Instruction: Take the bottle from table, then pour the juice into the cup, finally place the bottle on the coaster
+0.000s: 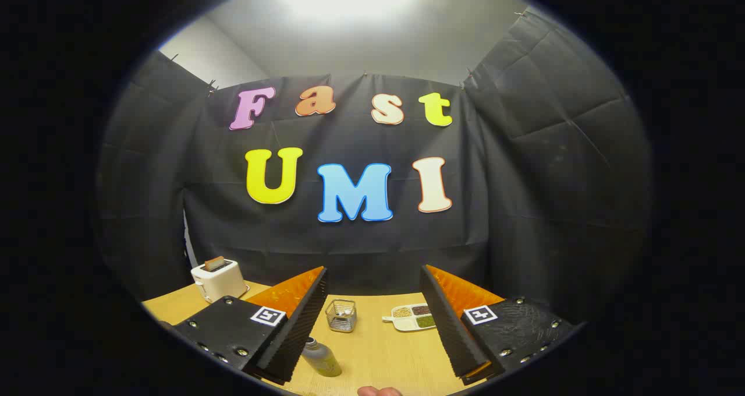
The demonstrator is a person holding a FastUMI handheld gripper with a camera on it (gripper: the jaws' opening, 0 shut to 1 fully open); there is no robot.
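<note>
Gripper [372,314] fingers stand spread wide apart above the wooden table [384,355], with nothing pinched between them; each finger shows its ribbed inner face and a square marker on its top plate. Between the fingers, close to the left one, the bottle [320,356] stands on the table, a small one with a grey cap and greenish juice inside, its side just beside the lower end of the left finger, though whether they touch is not clear. Beyond the bottle, further back between the fingers, sits a small clear glass cup [341,315] with something small inside that is too tiny to make out. To the right of the cup, near the right finger, lies a white divided tray [411,318] with a short handle, its compartments holding grains and a green filling. Past the left finger, at the table's far corner, a white toaster [218,279] stands with a slice sticking up from its slot. A rounded pinkish shape [378,391], partly cut off, shows at the near table edge.
</note>
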